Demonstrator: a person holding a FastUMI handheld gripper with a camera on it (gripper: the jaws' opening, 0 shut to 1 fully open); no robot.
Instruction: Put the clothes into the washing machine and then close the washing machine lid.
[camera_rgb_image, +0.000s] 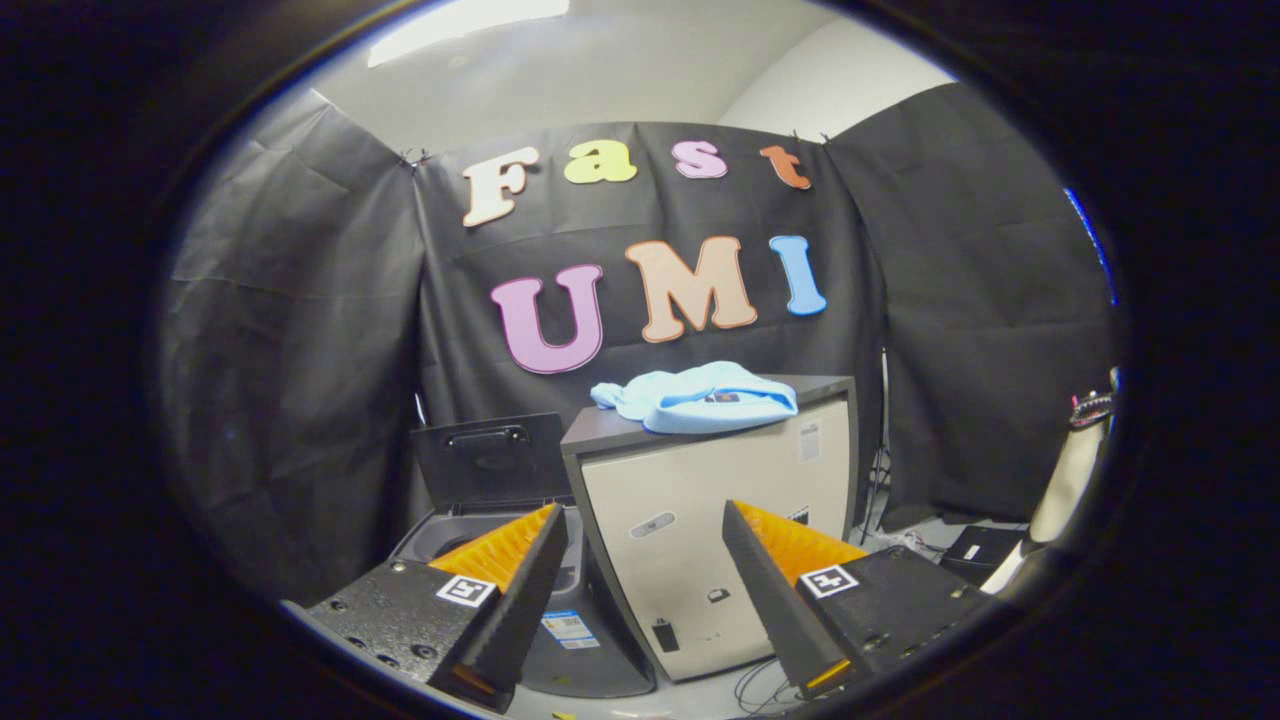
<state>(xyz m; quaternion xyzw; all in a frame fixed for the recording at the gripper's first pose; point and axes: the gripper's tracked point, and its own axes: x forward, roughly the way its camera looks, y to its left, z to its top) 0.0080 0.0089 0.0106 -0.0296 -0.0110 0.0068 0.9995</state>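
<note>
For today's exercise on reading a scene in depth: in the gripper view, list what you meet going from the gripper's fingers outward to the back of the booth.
Open gripper with nothing between its fingers → beige box-shaped cabinet with dark top → crumpled light blue cloth lying on that top → black cloth booth wall.

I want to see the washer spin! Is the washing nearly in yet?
Not yet. Already done: the washing machine has its lid standing open. In hand: the gripper is open and holding nothing, aimed toward the cabinet. Left: the blue clothes lie on top of the cabinet; they must go in, then the lid shuts.
</note>
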